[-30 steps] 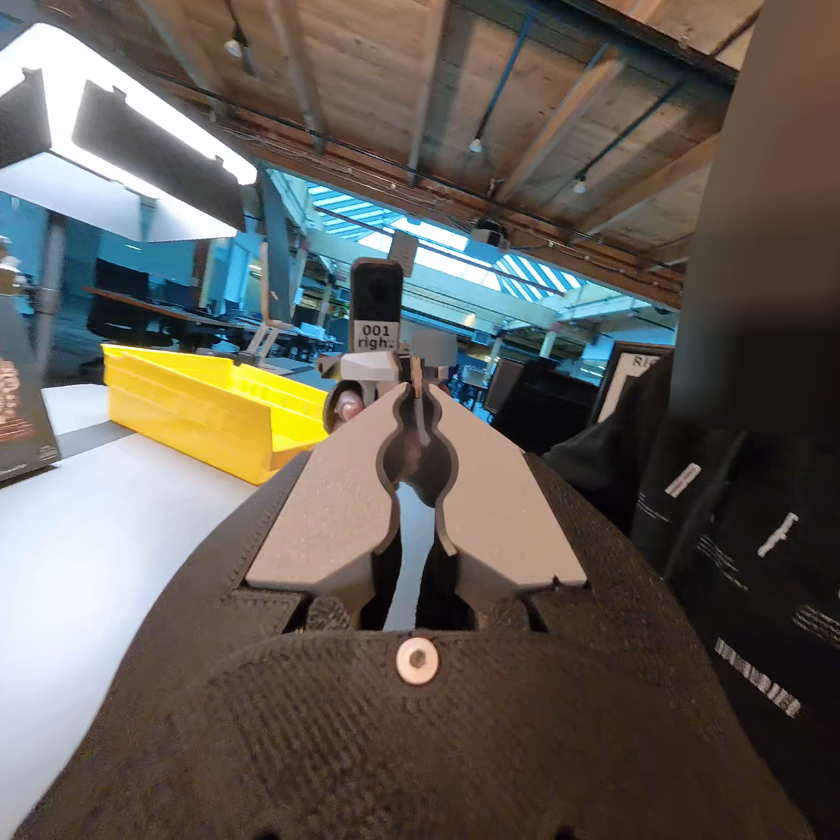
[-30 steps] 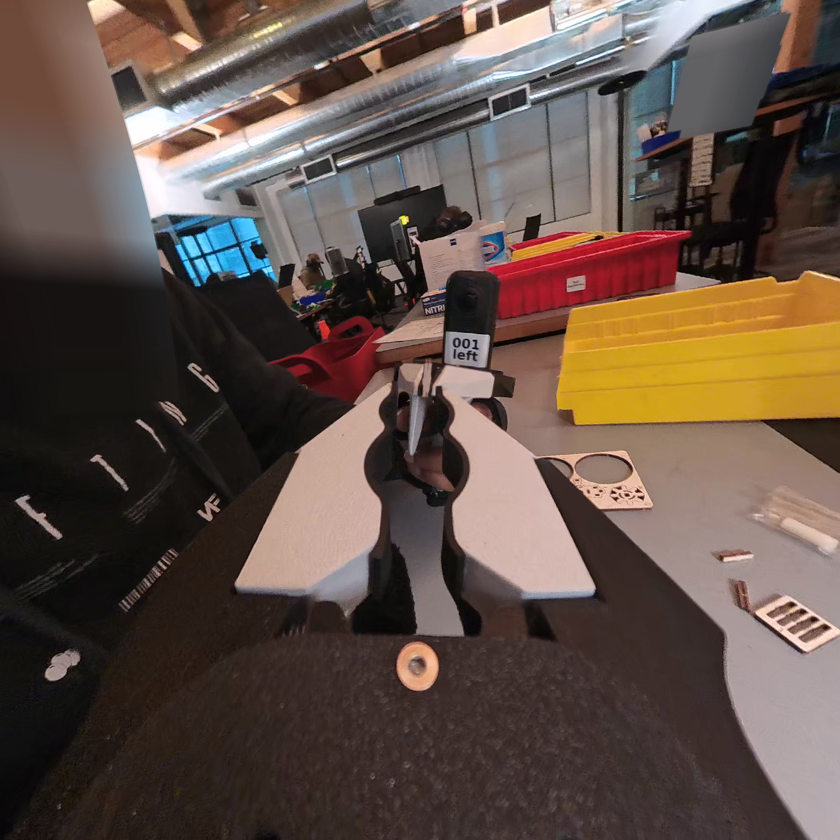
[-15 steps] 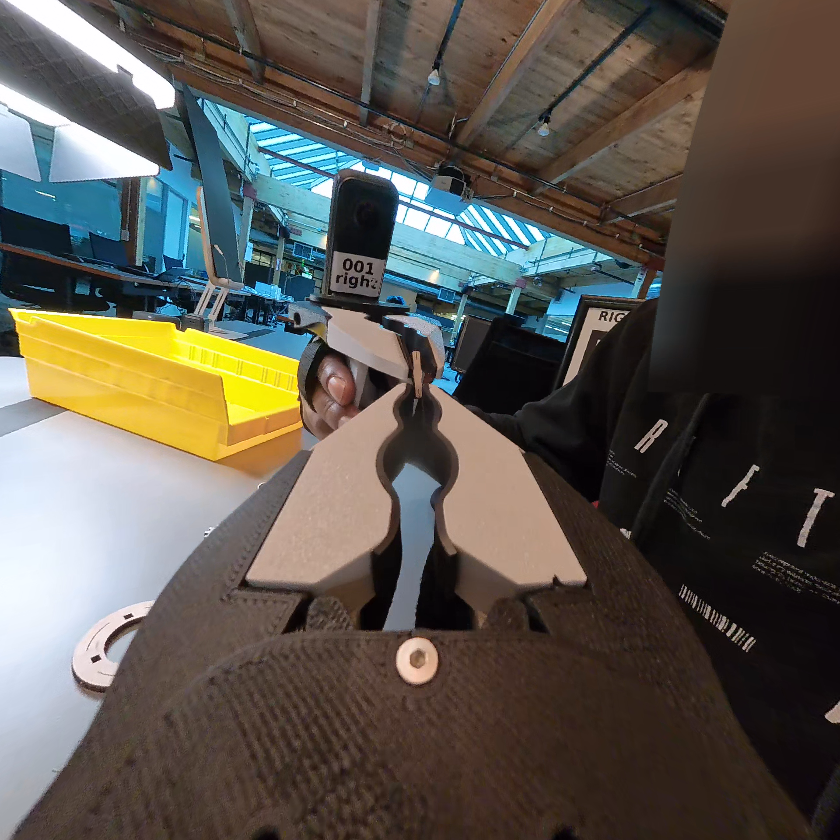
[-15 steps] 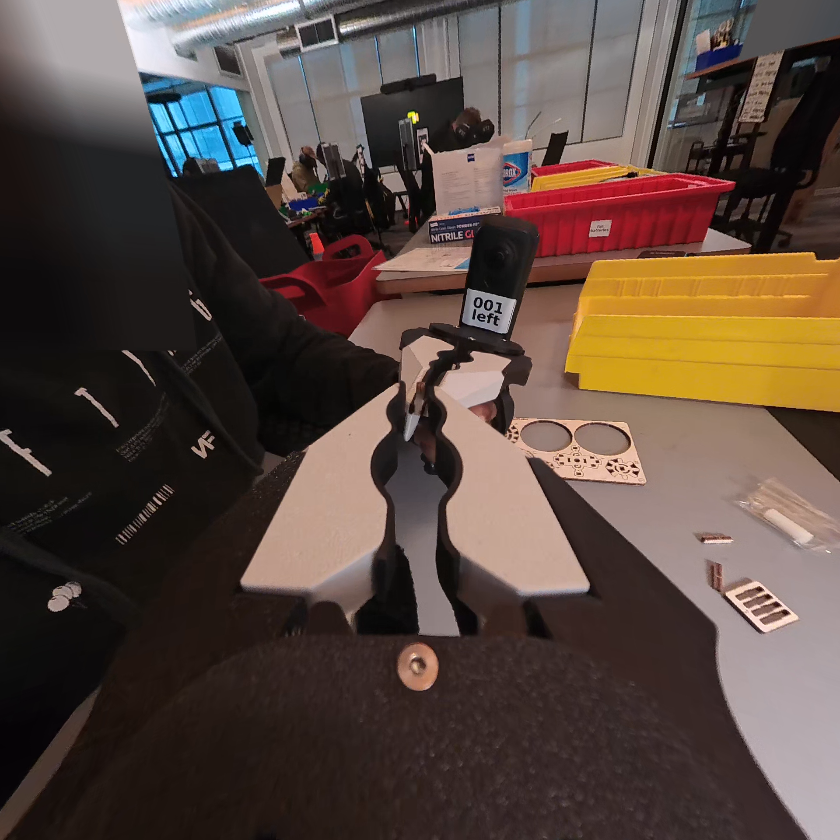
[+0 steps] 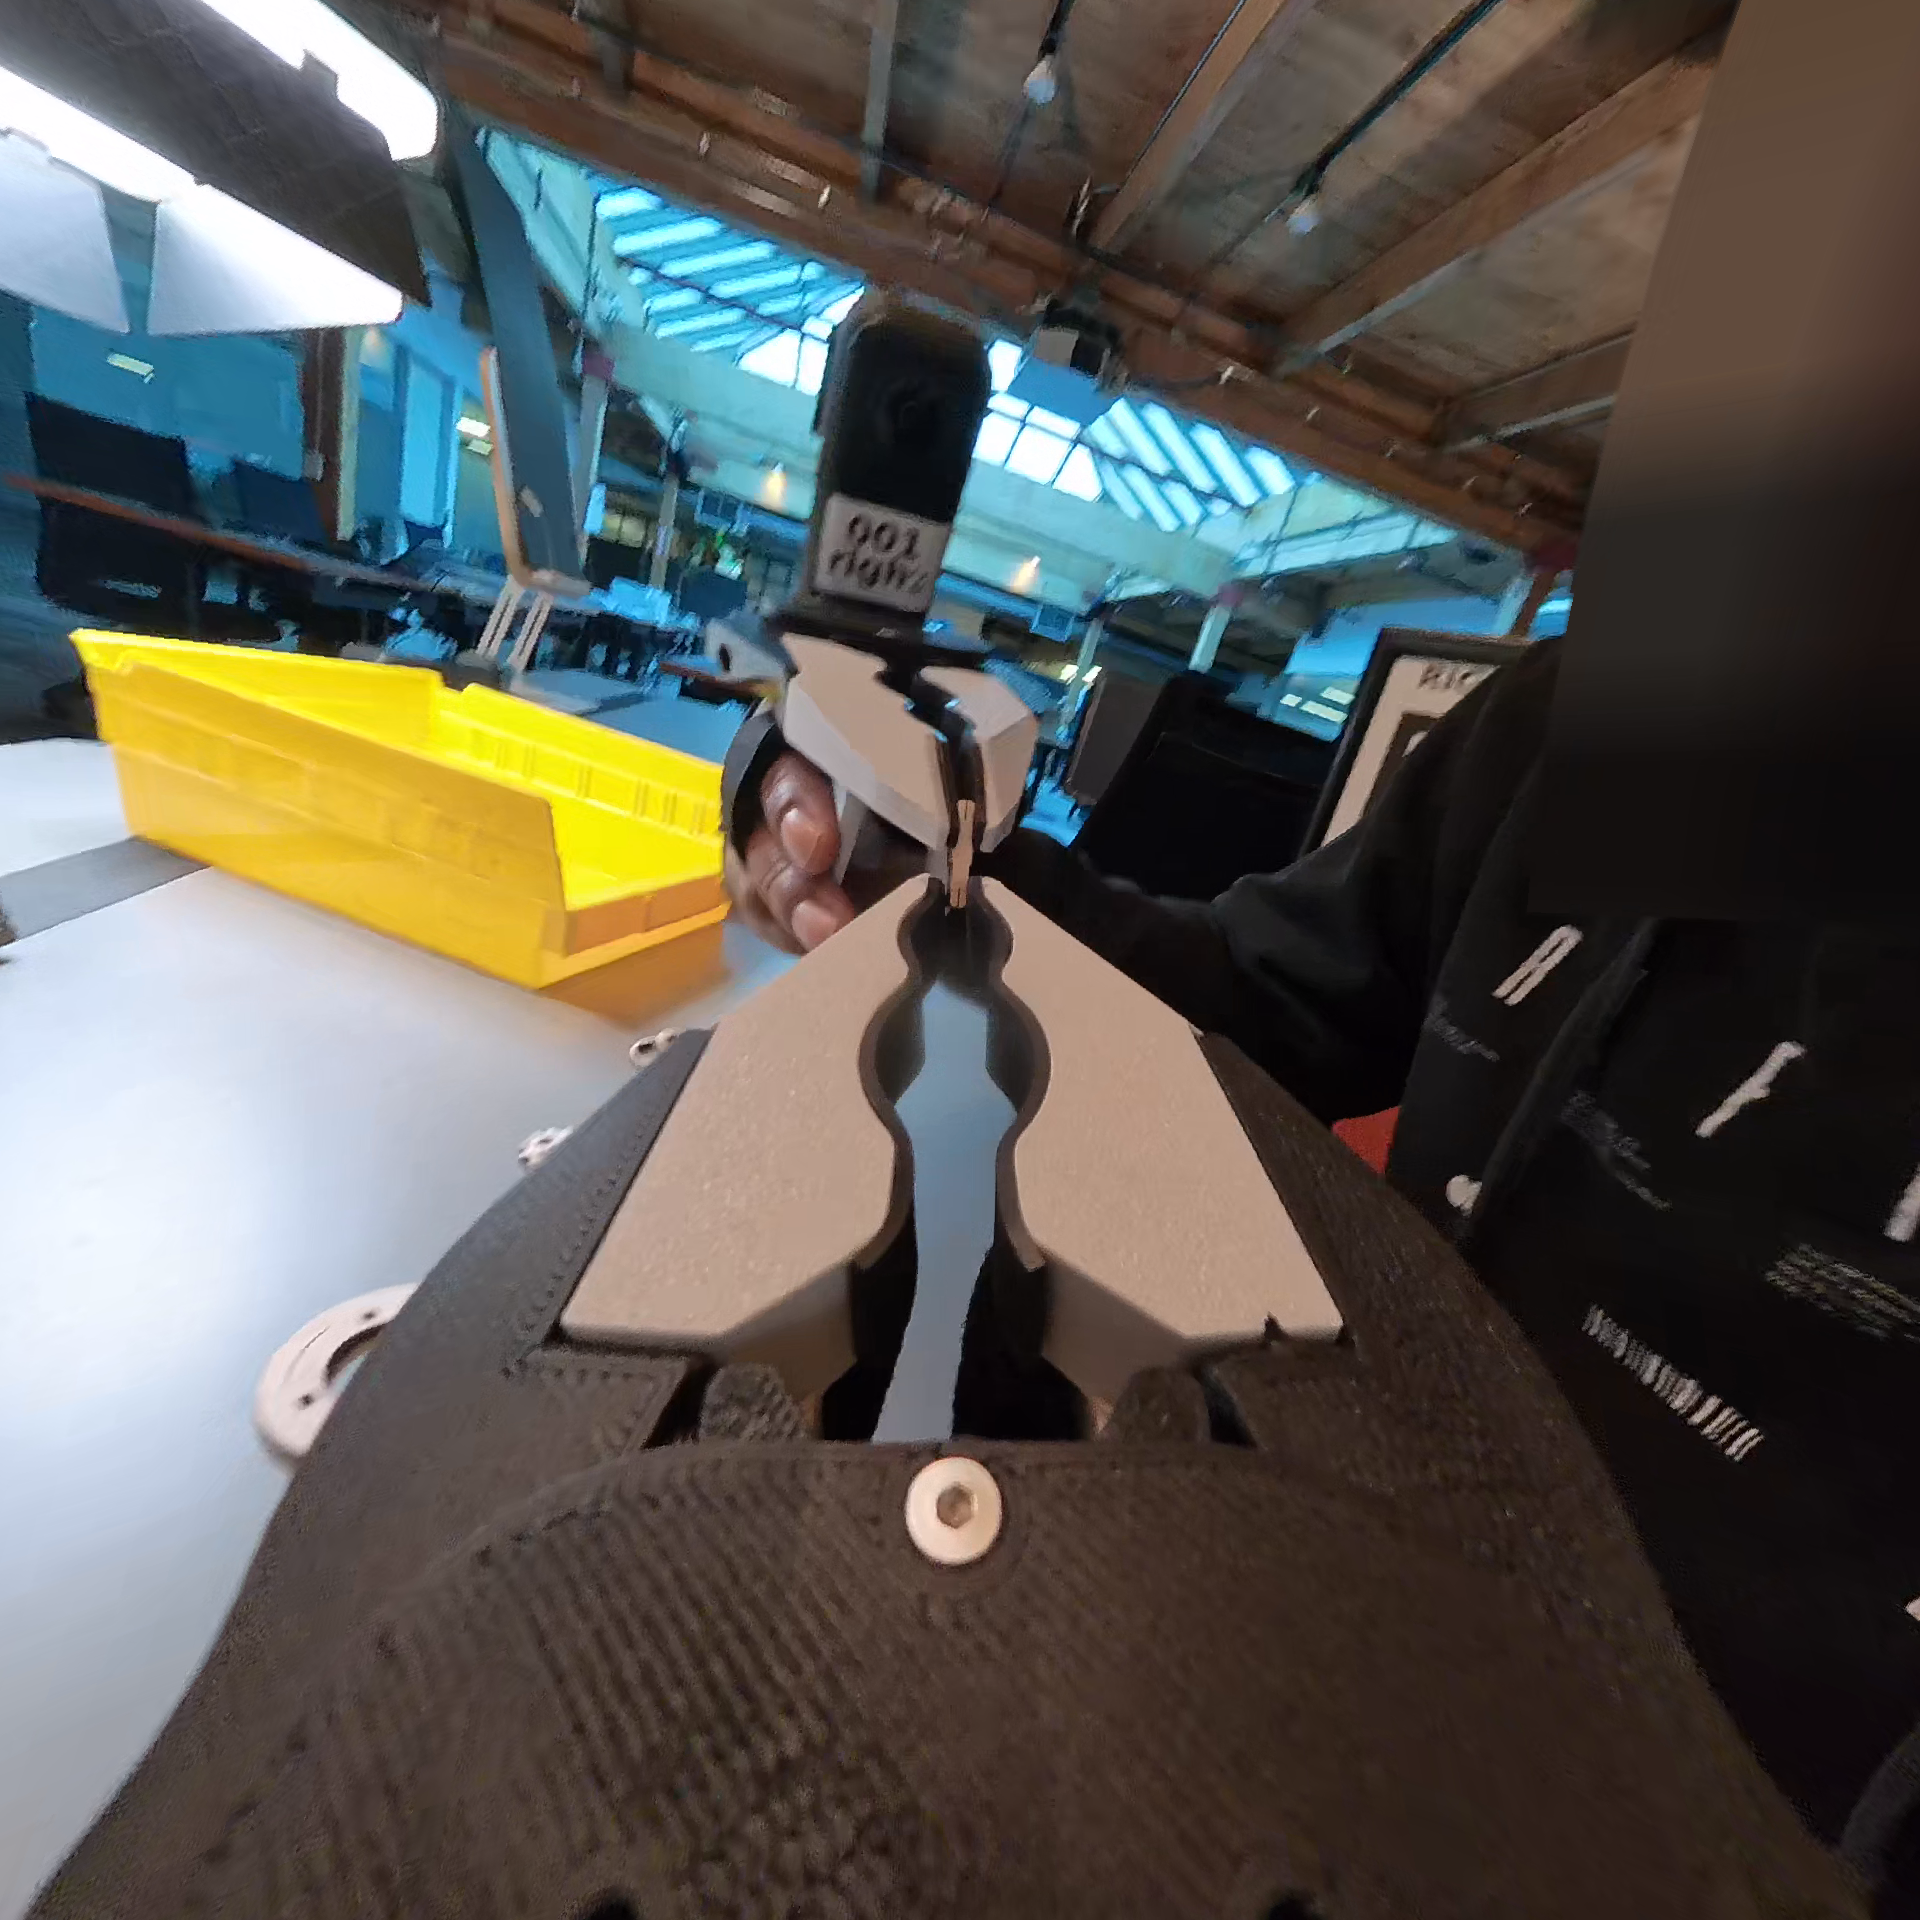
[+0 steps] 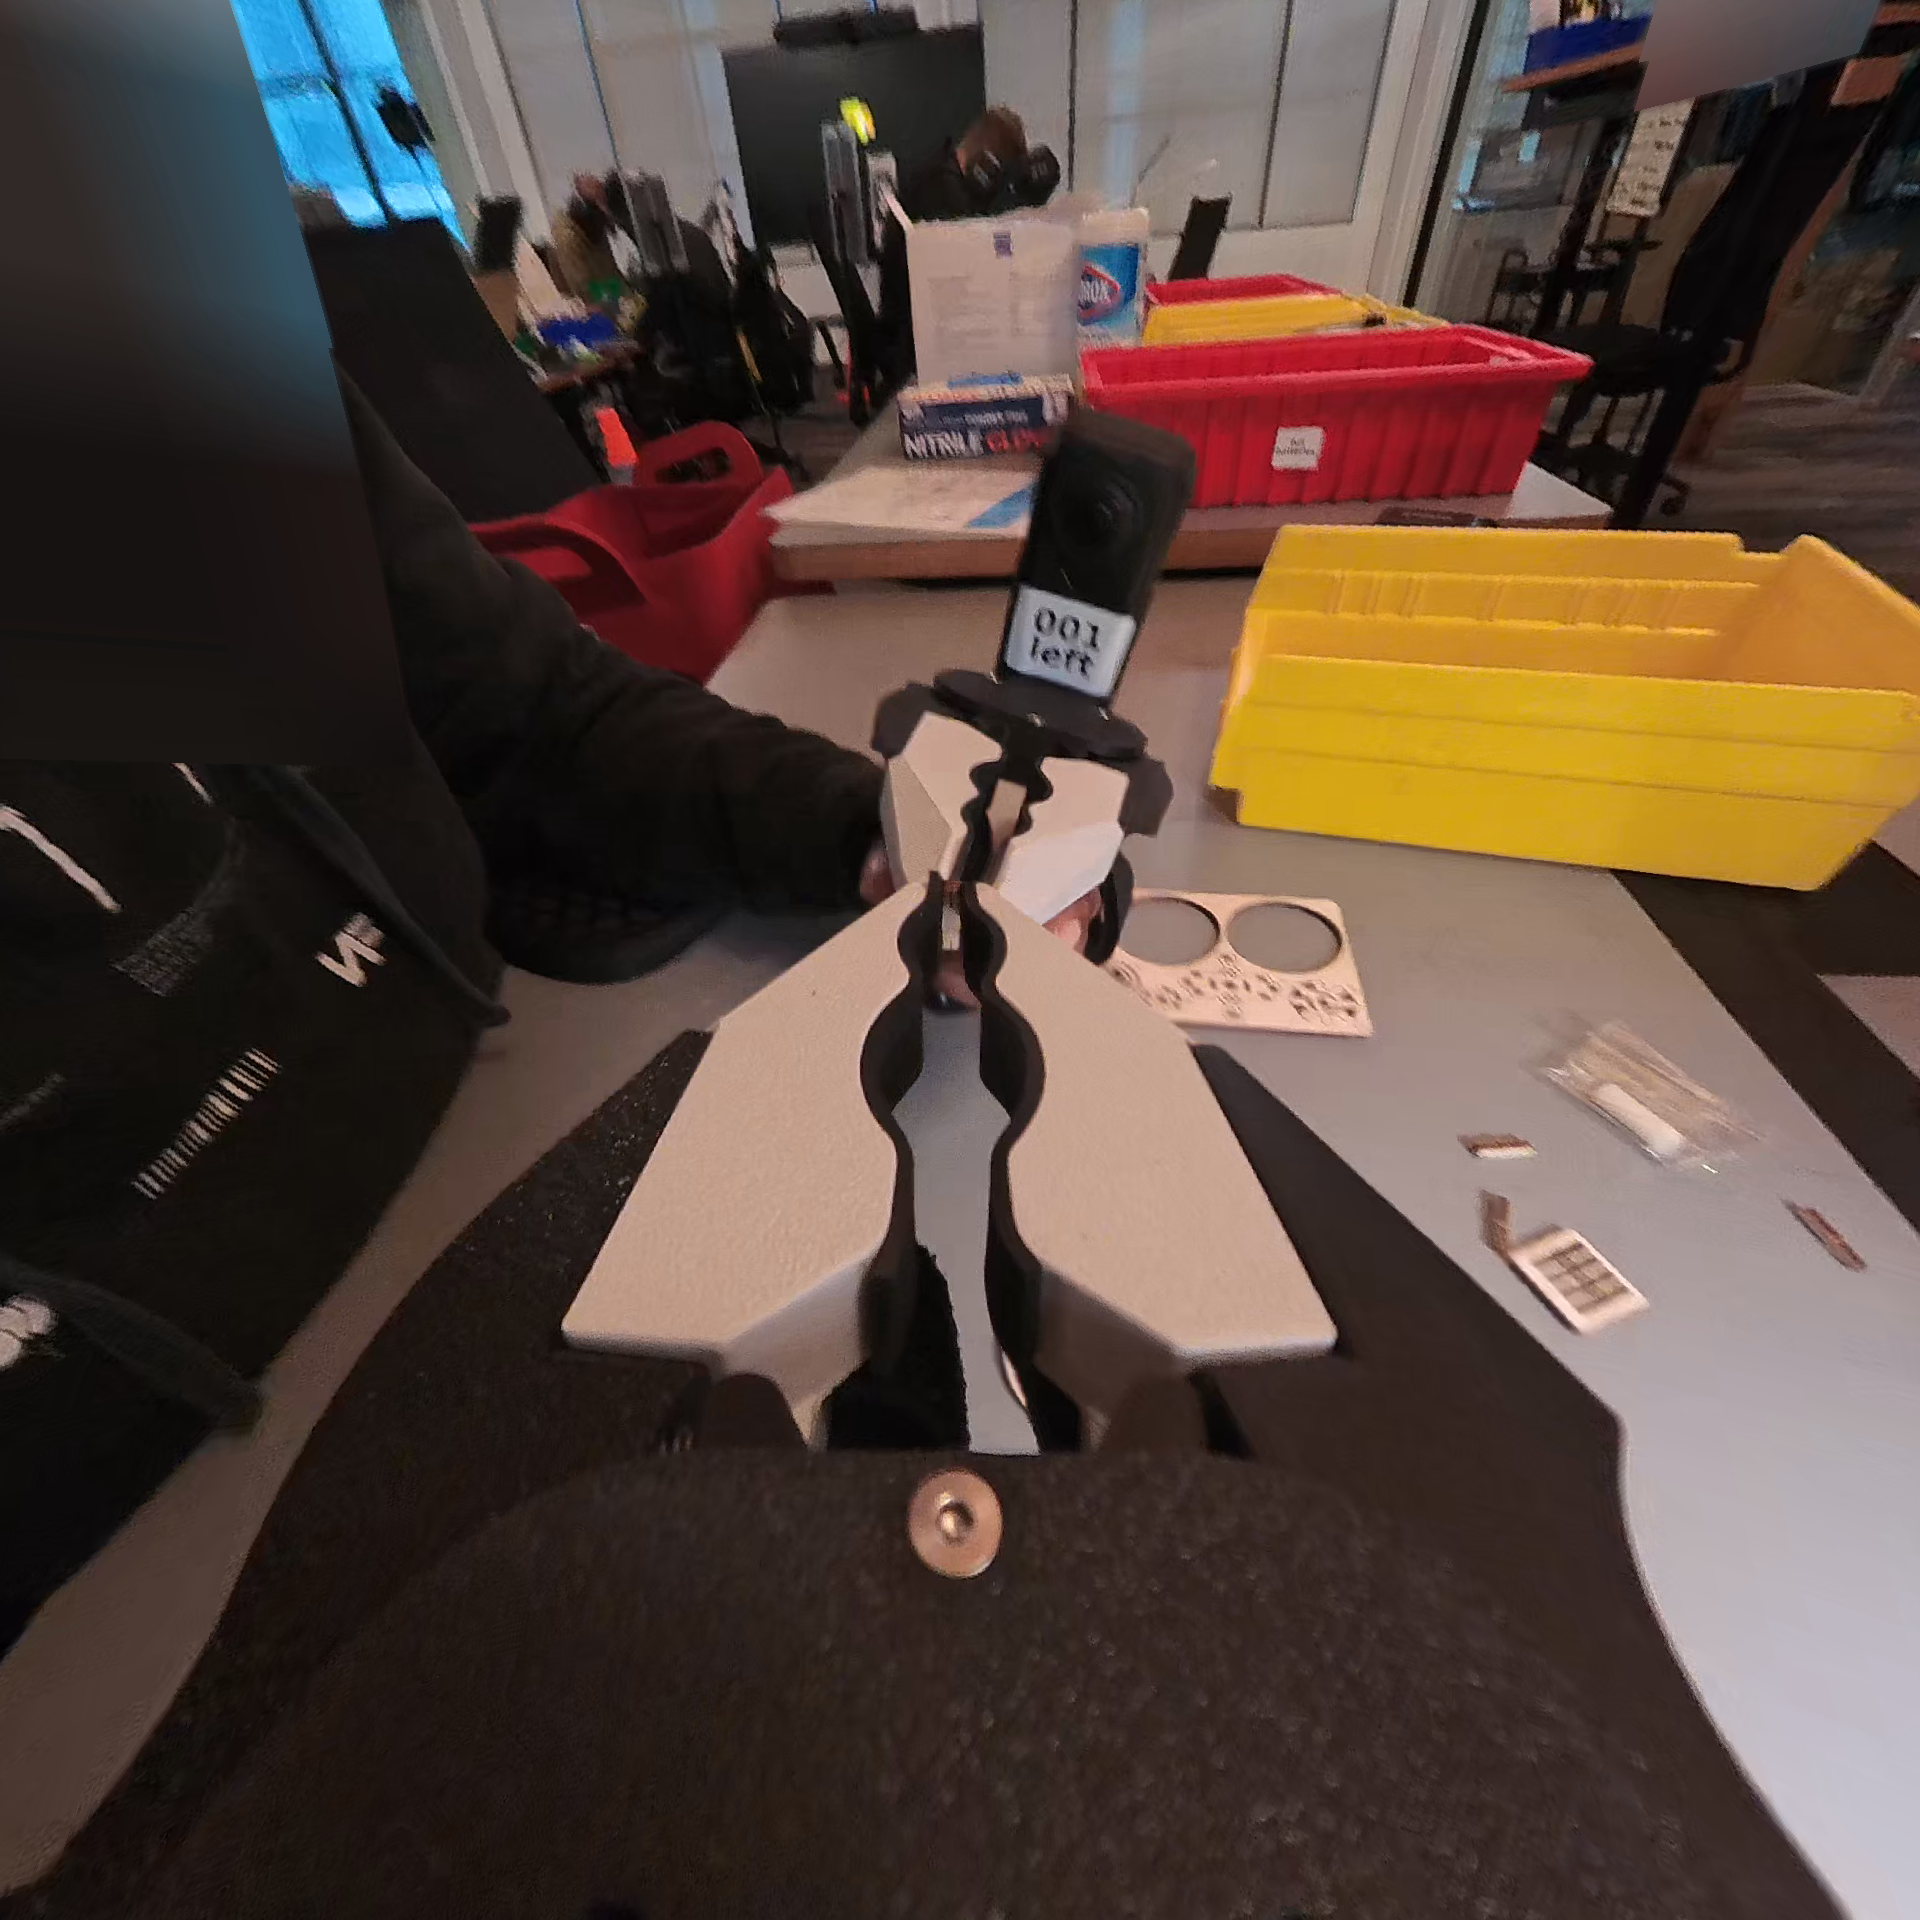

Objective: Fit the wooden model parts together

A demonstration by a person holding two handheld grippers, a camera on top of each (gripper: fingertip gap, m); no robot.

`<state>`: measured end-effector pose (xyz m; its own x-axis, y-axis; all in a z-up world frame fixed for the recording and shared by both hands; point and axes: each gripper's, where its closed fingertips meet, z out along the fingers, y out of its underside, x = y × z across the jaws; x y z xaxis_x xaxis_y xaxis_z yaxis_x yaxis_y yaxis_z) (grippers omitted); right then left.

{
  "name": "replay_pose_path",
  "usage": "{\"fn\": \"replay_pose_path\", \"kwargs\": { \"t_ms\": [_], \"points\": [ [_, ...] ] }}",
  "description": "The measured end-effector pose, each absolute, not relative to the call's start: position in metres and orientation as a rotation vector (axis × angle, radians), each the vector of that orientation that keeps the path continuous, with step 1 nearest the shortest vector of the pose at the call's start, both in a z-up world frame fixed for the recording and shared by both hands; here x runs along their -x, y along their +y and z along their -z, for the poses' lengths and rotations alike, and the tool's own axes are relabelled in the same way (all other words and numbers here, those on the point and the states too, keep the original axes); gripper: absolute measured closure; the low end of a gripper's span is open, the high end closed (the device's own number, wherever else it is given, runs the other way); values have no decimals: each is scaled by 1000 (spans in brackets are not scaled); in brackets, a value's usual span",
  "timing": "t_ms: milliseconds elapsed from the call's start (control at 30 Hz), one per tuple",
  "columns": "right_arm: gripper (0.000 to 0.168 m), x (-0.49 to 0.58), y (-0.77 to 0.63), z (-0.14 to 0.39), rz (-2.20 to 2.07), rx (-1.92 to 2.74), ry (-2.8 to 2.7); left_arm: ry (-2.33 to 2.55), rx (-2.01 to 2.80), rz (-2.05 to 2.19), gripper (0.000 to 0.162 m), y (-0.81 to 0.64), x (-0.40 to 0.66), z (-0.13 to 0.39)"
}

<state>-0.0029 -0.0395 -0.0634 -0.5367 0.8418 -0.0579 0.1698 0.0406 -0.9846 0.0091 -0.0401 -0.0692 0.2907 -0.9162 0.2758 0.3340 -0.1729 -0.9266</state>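
The grey tabletop (image 6: 1558,987) carries the big things: a yellow bin (image 6: 1558,717) on the far right side, and nearer, a flat wooden sheet (image 6: 1236,966) with two round holes cut out. To the near right of the sheet lie a clear bag (image 6: 1647,1101), a small slotted wooden plate (image 6: 1574,1278) and a few tiny wooden bits (image 6: 1496,1145).

Above the tabletop, the person holds both tools in the air, tip to tip. The left gripper (image 5: 953,891) and the right gripper (image 6: 948,894) point straight at each other, and their tips almost meet.

The jaws of each tool are nearly closed, and each seems to pinch a small thin wooden piece (image 5: 962,847) at the very tip. The pieces are too small and blurred to see their shape. The piece in the right gripper looks like a thin slat (image 6: 948,920) seen from its edge, standing upright, with its long axis up and down.

I think the coming move depends on this one line. The two pieces lie directly in front of each other, along the long axis of both tools. Neither hand is clearly nearer, so they must push straight together and keep the thin edges in line. I cannot tell if the pieces already touch.
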Motion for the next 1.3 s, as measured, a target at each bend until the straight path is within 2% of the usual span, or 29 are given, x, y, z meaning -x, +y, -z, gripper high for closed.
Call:
{"fn": "replay_pose_path", "kwargs": {
  "t_ms": [167,267,433,533,867,1100,1300],
  "points": [
    [168,-1,-22,98,-1279,1115,-1875,687,1660,857,124,-5,6,129],
    [168,0,-21,133,-1205,1195,-1934,796,1869,650,115,0,11,173],
    [168,-1,-27,194,-1099,1286,-2034,974,2060,472,113,-4,9,218],
    [168,-1,-23,208,-1068,1306,-2060,1029,2086,423,112,-5,7,228],
    [168,-2,-18,217,-1037,1313,-2079,1080,2073,389,115,-4,1,232],
    [168,-4,-16,219,-1000,1294,-2110,1144,2030,365,136,-5,-1,232],
    [168,0,-11,217,-1009,1293,-2079,1151,2030,339,133,-4,0,231]
  ]
}}
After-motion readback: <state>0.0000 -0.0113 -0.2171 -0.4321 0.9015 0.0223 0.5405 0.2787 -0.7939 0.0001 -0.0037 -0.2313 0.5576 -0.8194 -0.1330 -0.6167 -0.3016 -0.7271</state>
